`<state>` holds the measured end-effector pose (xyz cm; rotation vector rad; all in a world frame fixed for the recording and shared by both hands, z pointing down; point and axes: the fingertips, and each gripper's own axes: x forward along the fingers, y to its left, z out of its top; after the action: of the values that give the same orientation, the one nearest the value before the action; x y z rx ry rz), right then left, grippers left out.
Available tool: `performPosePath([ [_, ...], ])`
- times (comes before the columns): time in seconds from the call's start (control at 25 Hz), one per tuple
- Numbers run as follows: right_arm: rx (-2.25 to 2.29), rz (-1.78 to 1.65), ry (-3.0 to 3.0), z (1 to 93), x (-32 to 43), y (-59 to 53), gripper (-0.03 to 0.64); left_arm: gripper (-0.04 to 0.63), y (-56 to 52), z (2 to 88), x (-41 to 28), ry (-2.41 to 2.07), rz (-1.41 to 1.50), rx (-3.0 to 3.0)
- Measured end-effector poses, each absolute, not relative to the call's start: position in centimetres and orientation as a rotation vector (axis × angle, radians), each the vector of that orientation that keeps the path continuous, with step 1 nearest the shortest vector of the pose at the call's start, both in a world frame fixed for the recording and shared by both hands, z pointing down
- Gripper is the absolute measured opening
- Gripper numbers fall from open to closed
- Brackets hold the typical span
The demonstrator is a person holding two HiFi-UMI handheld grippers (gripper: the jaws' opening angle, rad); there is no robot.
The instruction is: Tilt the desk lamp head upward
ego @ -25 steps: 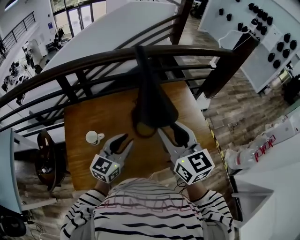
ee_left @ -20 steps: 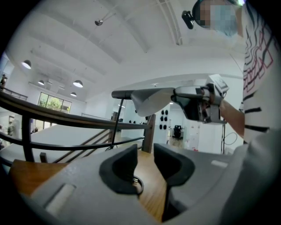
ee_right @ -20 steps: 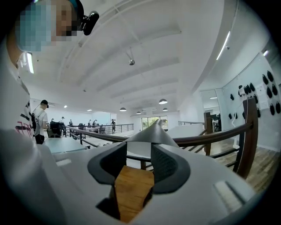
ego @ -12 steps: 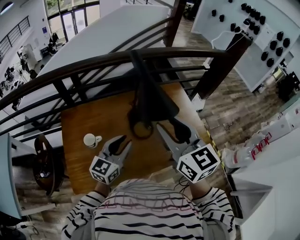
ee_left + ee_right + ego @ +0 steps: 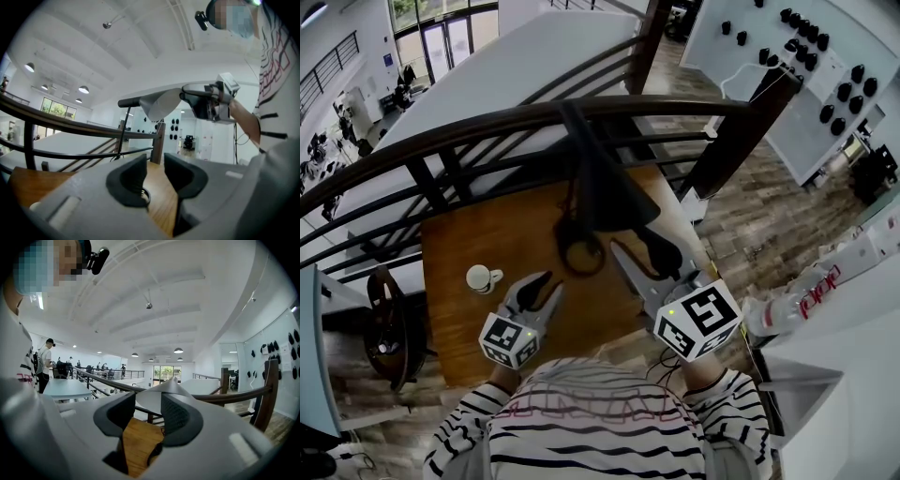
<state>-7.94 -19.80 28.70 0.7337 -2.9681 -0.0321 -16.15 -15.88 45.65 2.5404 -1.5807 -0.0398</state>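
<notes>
Just beyond the fingers of the right gripper (image 5: pixel 630 247), moderately apart and empty, hangs the dark cone-shaped desk lamp head (image 5: pixel 607 202); closing only on its thin rim, they could, I think, slip off or drag the lamp across the brown wooden tabletop (image 5: pixel 478 234). Fingers of the left gripper (image 5: pixel 551 281) are narrow and empty, and no writing is readable.

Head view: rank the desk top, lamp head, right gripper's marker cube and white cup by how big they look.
1. Desk top
2. Lamp head and marker cube: they look alike and both are nearer the camera, so unranked
3. White cup
</notes>
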Motion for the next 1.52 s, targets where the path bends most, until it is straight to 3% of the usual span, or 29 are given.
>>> performPosePath([
  [1.52,0.716,-0.231,-2.992,24.7,-8.8,-19.9,0.158,0.117,-15.6,46.2,-16.8,-1.604,-0.051,2.517],
])
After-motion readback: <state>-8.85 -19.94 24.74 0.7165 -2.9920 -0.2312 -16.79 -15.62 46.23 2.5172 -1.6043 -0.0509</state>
